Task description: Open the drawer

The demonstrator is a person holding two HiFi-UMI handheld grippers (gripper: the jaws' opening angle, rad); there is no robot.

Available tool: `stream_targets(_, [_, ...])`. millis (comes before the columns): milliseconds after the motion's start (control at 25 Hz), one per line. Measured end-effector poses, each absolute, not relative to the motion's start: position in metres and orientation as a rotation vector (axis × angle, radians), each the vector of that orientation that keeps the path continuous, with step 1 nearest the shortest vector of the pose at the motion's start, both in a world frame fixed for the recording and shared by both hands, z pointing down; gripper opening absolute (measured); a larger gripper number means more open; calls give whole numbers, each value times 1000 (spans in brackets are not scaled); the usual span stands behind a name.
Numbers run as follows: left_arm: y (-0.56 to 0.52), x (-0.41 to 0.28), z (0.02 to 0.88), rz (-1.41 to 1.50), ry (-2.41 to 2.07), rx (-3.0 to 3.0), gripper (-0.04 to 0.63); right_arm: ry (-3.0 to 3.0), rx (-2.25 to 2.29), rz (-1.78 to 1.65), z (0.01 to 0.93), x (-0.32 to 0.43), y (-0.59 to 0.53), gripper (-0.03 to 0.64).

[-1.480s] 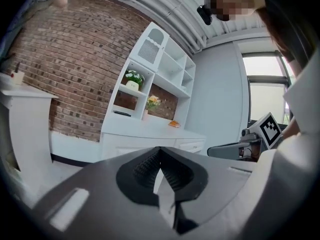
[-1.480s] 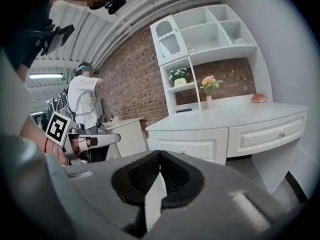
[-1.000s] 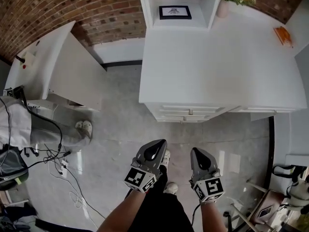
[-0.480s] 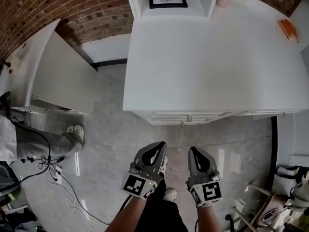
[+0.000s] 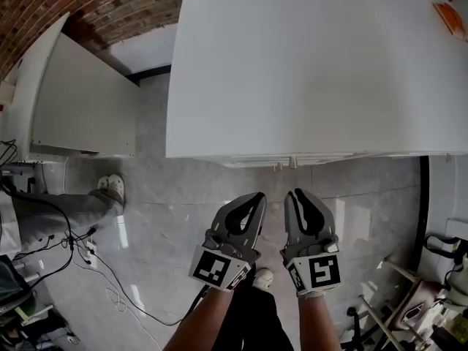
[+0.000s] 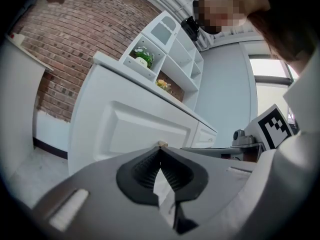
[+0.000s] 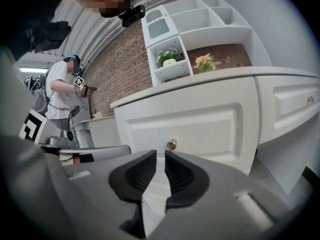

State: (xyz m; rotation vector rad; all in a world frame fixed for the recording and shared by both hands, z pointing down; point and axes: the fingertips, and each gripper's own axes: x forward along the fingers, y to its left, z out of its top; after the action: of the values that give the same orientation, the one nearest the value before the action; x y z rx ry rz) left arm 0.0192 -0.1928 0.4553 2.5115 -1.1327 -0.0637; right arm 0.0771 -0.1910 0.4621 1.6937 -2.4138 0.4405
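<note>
Drawer [image 7: 210, 121] is shut, set in the front of the white bench [image 5: 307, 64] just under its top, with the panel's long side running across. The brass knob [image 7: 171, 144] is at panel centre, its stem pointing out toward the operator.

Right hand-held gripper [image 7: 157, 155] is short of the knob and clear of it, with the knob just above and slightly right of its jaw line. Its jaws stand a narrow slit apart, have just been opening, and have nothing between them.

Left hand-held gripper [image 6: 160, 149] is off to the knob's left, jaws closed tip to tip and empty.

Judged: the right hand is the nearer and better aligned.

Against the earlier frames, both hand-held grippers have drawn nearer the knob
</note>
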Motion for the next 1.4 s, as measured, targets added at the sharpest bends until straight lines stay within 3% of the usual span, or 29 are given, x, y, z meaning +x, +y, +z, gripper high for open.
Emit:
stream_targets(520, [-223,38,469,-76,-1077,2550,8,-2335,1820,458,472,83,-232,108])
stream_targets(1400, [-235,51,482,43,-994,2622,3,-2311,1864,411,476,82,-248,84])
